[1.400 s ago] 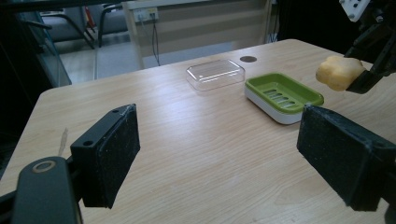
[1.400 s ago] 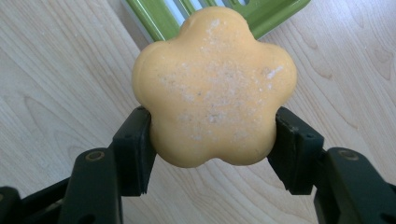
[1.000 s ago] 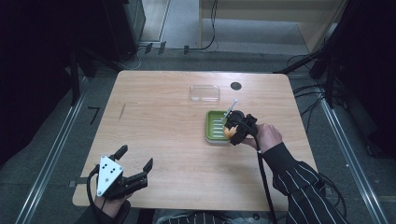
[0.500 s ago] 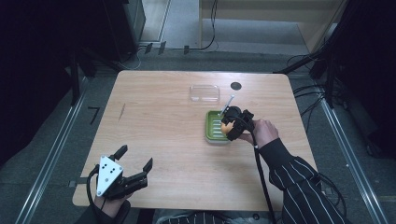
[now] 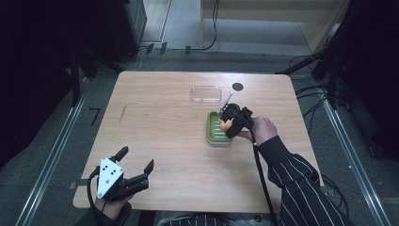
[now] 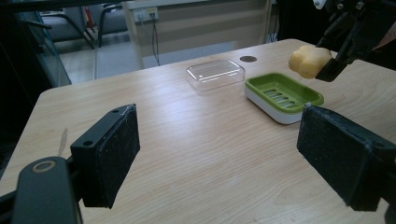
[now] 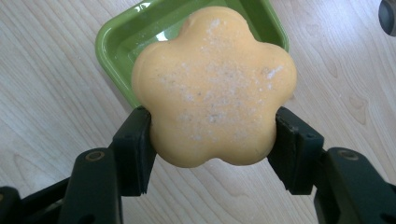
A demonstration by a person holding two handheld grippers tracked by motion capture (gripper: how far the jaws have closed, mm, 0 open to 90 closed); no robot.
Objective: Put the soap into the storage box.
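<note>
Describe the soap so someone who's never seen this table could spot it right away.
Start at the wooden table and find the green soap dish on its right half, just in front of a clear plastic lid. The soap hangs above that dish, clamped between the right gripper's jaws. It is the one pale orange, flower-shaped, five-lobed thing there.

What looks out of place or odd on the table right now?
Nothing stands out. The flower-shaped soap sits squarely in the right gripper over the green soap dish, and the clear lid lies flat beside it.
</note>
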